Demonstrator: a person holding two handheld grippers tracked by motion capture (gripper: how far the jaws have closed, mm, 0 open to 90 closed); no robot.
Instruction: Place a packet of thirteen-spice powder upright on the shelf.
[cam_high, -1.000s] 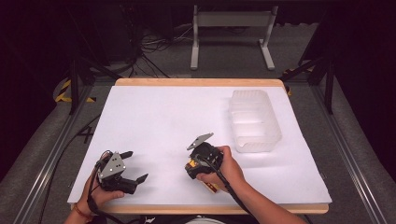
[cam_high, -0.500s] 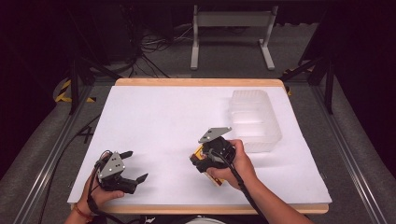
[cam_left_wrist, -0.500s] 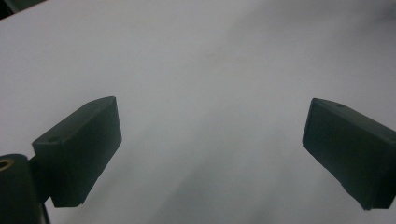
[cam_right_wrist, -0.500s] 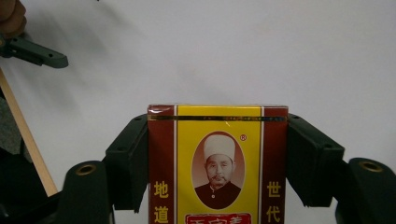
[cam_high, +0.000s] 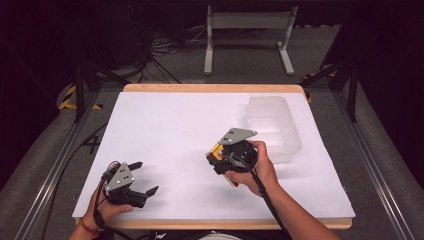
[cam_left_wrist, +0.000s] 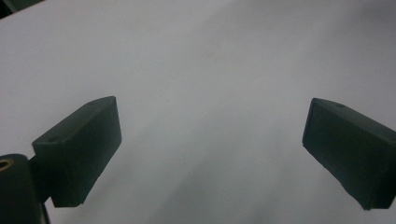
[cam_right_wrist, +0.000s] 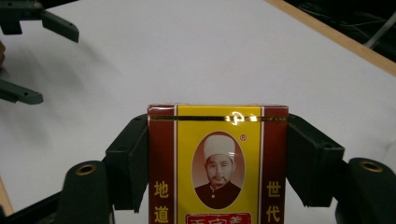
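Observation:
A yellow and dark red box with a printed portrait and gold characters stands upright between the jaws of my right gripper, which is shut on it. From above, that box hangs over the white table's middle right, held by the right gripper, whose jaws point left. Near the front left corner my left gripper rests low over the table, open with nothing in it. Its two black jaws stand wide apart in the left gripper view, and the same gripper lies farther off in the right gripper view.
A clear plastic container sits at the back right of the white table, just beyond my right hand. The table has a wooden rim. Cables and a metal stand lie on the floor behind.
My right gripper has lifted and shifted right and toward the back with the box still in it. The left gripper has stayed where it was.

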